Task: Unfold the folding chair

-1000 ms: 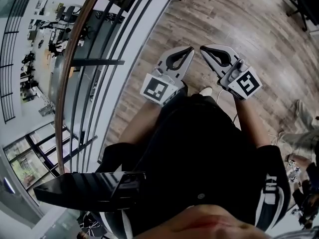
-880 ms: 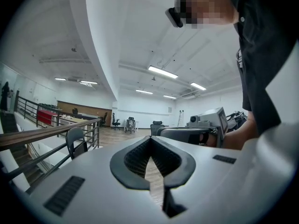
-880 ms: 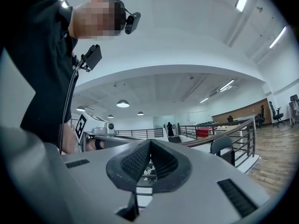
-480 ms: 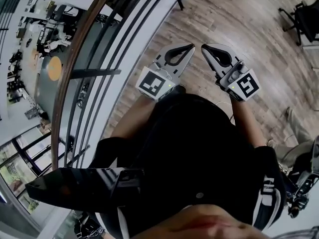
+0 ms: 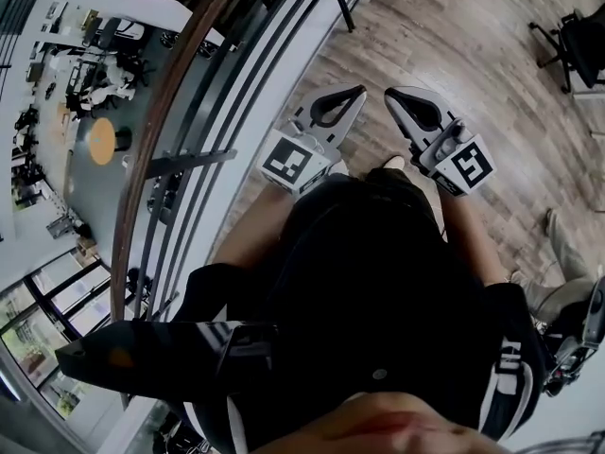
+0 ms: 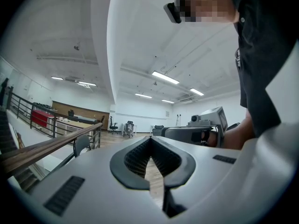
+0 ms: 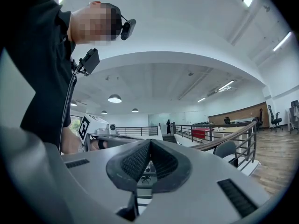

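Grey left tongs and right tongs point level, both pressed together, empty.

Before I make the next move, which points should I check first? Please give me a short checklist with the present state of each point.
1. Left gripper carries nothing: ok. Its jaws are together with nothing between them.
2. Right gripper carries nothing: ok. Its jaws are together and empty too.
3. Jaws ready to take hold of something: not ok. Both grippers are shut.
4. A chair within reach: not ok. The chair beside the railing stands ahead, apart from both grippers.
5. That chair is the folding one: cannot tell. Only its back and part of its legs show.
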